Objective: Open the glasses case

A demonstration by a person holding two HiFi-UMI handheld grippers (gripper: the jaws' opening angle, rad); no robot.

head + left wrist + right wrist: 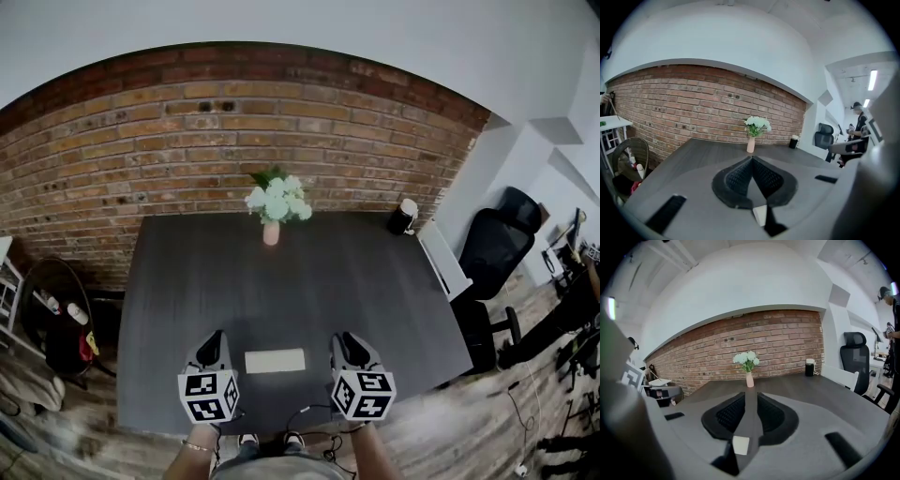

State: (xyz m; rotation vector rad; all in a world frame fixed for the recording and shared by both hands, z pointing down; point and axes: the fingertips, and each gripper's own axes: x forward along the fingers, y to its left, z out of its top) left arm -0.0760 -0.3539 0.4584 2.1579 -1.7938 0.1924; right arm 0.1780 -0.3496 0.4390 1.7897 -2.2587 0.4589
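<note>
A pale, flat rectangular glasses case lies closed near the front edge of the dark table, between my two grippers. My left gripper hovers just left of the case. In the left gripper view, its tips meet with nothing between them. My right gripper hovers just right of the case. In the right gripper view, the right gripper shows a narrow empty gap between its jaws. A pale corner of the case shows low between the jaws, and the case shows likewise in the right gripper view.
A pink vase of white flowers stands at the table's far middle. A dark cup sits at the far right corner. A brick wall runs behind. A black office chair and a white bench stand to the right.
</note>
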